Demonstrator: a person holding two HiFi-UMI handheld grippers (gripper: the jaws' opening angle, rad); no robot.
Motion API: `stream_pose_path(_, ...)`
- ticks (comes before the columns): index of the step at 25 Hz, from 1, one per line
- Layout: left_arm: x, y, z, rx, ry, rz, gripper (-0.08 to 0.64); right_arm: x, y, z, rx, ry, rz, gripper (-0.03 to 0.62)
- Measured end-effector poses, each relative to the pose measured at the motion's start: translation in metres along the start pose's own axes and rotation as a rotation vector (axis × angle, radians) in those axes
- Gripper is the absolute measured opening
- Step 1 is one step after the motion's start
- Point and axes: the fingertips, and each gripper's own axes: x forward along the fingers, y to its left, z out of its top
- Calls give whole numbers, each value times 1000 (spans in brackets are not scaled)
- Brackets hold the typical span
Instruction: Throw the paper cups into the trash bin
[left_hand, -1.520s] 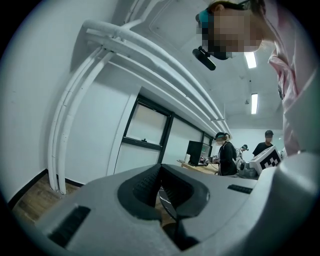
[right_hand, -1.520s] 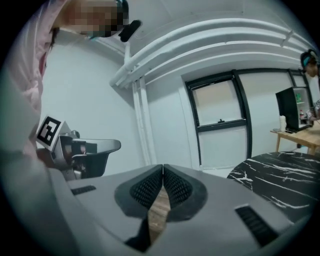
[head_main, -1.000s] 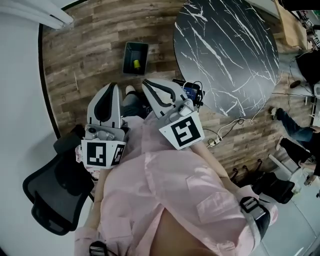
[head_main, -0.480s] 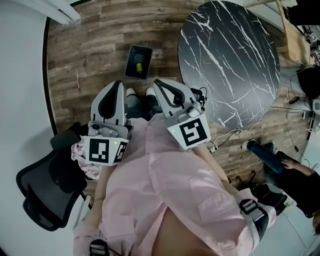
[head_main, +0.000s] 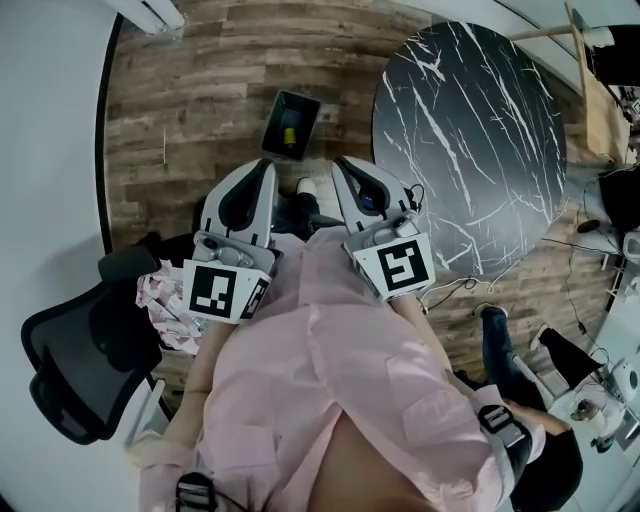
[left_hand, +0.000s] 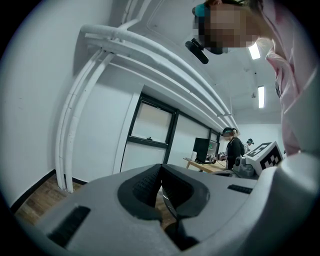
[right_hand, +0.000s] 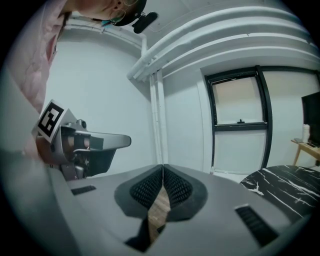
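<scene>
Where the wooden floor (head_main: 190, 110) stretches away beyond the person's feet, the dark rectangular trash bin (head_main: 273, 122) stands open-topped, to the left of the round black marble table (head_main: 470, 130) and apart from it. A small yellow thing (head_main: 289, 135) lies inside the bin; it is too small to tell whether it is a paper cup. The bin sits on the far side of both grippers, touching neither, and closer to the tip of the left gripper (head_main: 267, 165) than to the right gripper (head_main: 344, 164).

Both grippers are held close in front of the pink shirt (head_main: 330, 390), side by side, pointing away from the person. In each gripper's own view the ribbed black pads meet at the tip with nothing between them, so both are closed and empty. Each carries a cube with a black-and-white square marker pattern. A black office chair (head_main: 75, 370) stands near on the left.
</scene>
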Motion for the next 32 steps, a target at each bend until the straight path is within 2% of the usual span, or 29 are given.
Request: stream_pose_path(32, -4, -8, -5, -14, 1, 26, 14, -7, -2, -5, -12, 17, 7, 29)
